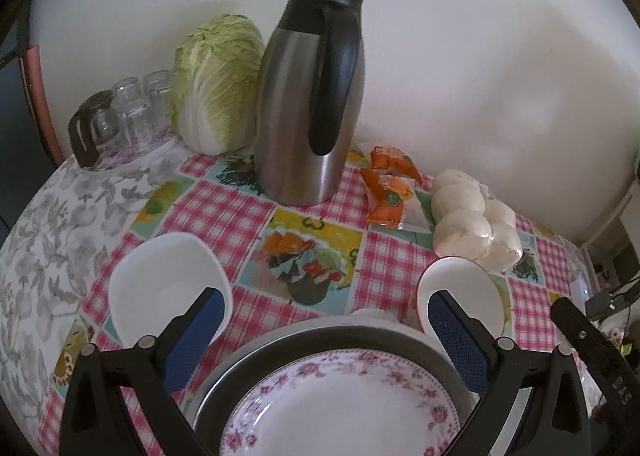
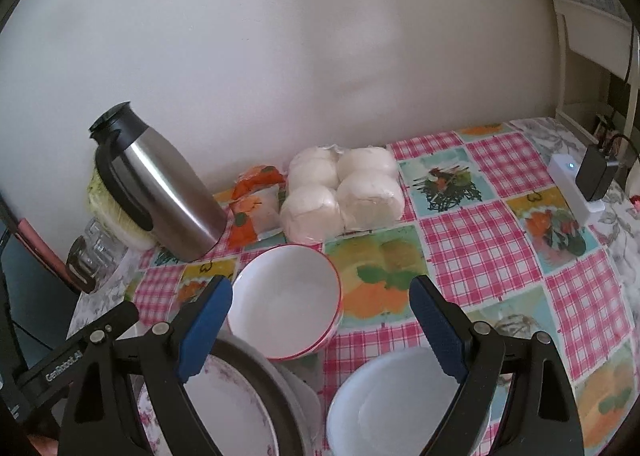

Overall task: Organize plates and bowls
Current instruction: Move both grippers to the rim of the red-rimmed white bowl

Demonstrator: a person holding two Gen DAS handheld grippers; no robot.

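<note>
White porcelain dominates the near table: a floral-rimmed white plate [image 1: 340,408] sits inside a dark-rimmed grey dish [image 1: 280,344] directly below the left gripper [image 1: 324,340], whose blue-padded jaws stand apart with nothing between the pads; released, hovering above the stack. To its left lies a plain white squarish bowl [image 1: 160,280], alone on the pink-checked tablecloth [image 1: 392,272]. To its right stand two nested white bowls with red rims [image 2: 286,300], the one stacking step that looks finished. The right gripper [image 2: 320,328] is likewise spread wide and empty, poised over the gap between those nested bowls and a plain white round bowl [image 2: 392,408] at the bottom edge of its view. Judgement: partly done. Plates paired, two bowls nested; the squarish bowl and the round white bowl remain loose and apart from any stack. Non-task items at the wall: steel thermos jug with black handle [image 1: 312,96], napa cabbage [image 1: 220,84], bagged white buns [image 2: 344,192], orange snack packet [image 1: 390,192], upturned glasses [image 1: 132,116]. None obstruct the dishes.
</note>
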